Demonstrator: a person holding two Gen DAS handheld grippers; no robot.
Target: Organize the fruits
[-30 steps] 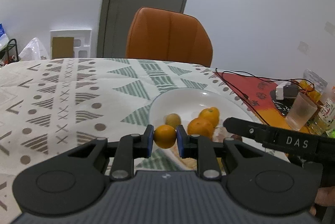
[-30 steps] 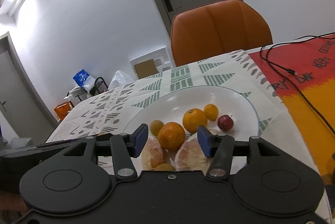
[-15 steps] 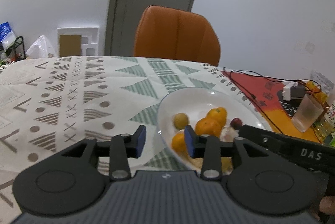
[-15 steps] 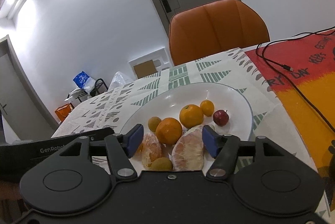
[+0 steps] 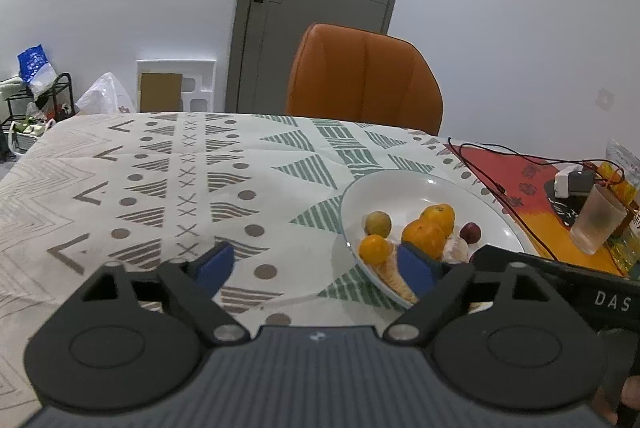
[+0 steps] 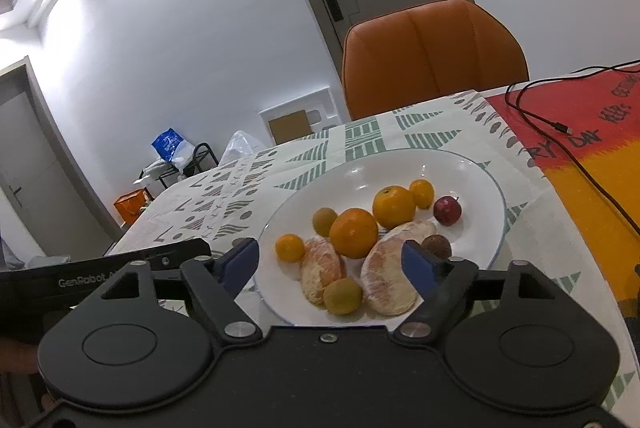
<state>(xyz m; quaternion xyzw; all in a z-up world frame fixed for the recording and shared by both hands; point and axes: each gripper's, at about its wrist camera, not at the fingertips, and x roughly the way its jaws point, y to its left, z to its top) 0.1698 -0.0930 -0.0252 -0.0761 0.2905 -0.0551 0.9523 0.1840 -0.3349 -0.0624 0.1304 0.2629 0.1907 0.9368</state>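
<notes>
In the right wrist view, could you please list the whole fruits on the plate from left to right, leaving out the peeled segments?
Small orange → greenish-yellow fruit at the back → large orange → second orange → small orange at the back → red fruit.

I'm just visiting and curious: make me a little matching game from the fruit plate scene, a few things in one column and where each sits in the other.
Things:
1. red fruit
2. plastic cup
3. orange chair
4. peeled segments

Places:
A. behind the far edge of the table
B. at the near edge of the plate, beside the right gripper
C. on the plate's right side, next to a small orange fruit
D. off the plate, on the red and yellow mat

Pairs: 1-C, 2-D, 3-A, 4-B
</notes>
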